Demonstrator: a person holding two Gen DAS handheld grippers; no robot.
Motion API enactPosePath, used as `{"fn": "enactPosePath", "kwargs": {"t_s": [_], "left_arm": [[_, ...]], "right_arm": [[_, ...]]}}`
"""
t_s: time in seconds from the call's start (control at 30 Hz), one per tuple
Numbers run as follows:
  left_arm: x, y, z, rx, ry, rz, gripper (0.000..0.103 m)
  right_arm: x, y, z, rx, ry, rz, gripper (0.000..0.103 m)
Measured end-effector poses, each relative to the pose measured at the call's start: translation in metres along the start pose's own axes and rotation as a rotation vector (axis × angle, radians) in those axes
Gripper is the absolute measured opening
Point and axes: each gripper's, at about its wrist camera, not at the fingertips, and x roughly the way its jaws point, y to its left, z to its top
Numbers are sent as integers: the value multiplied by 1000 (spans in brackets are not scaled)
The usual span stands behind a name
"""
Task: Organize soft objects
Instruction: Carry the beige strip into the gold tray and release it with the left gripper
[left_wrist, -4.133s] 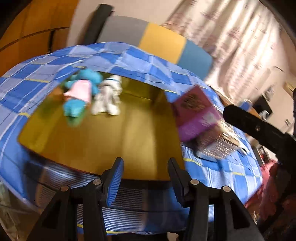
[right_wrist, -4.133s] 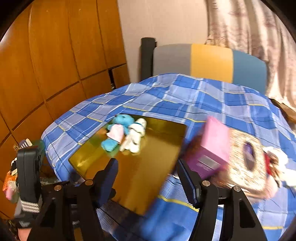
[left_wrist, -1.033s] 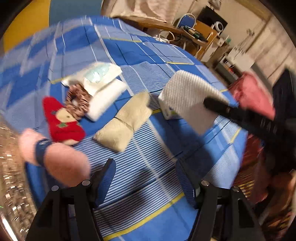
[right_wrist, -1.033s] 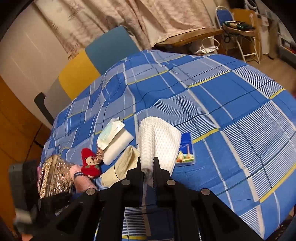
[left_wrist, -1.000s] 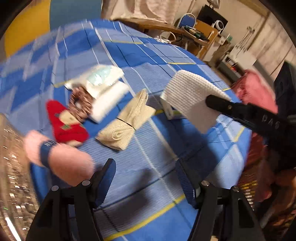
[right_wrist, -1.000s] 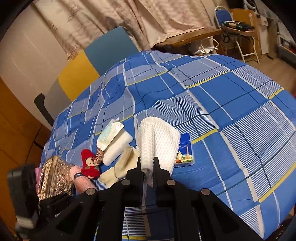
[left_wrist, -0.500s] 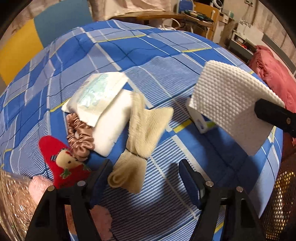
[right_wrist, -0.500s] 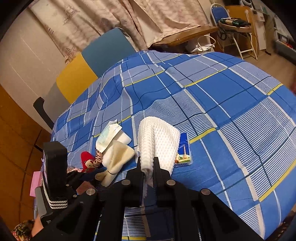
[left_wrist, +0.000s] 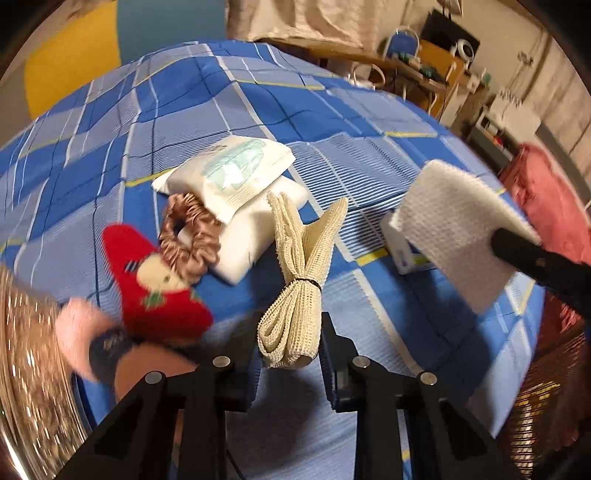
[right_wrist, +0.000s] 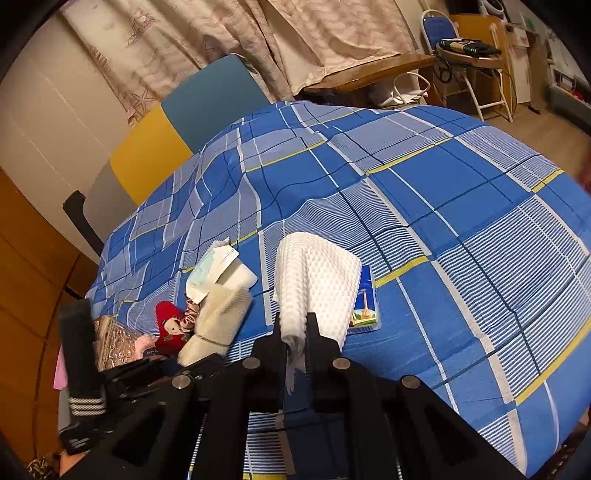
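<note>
Left gripper jaws closing around beige mesh bundle, right gripper pinching white waffle cloth; glitter box contents not visible.

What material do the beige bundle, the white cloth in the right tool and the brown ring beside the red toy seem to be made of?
Beige bundle: looks like coarse open-weave cotton or mesh, matte, with visible grid holes.
White cloth: probably a soft waffle or dotted textile, matte, bumpy all over.
Brown ring: seems a satin scrunchie, with shiny gathered folds.
</note>
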Motion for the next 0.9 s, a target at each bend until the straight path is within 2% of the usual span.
{"fn": "enactPosePath", "kwargs": {"t_s": [0.27, 0.53, 0.73, 0.9], "left_arm": [[-64, -4, -56, -28, -95, -132, 26], [-140, 18, -95, -63, -231, -194, 26], [-195, 68, -116, -161, -335, -169, 27], [-227, 123, -136, -258, -402, -97, 27]], "right_arm": [[4, 0, -3, -8, 14, 12, 9], [8, 21, -19, -118, 21, -19, 8], [11, 44, -40, -197, 26, -44, 8], [7, 58, -63, -212, 35, -37, 8]]}}
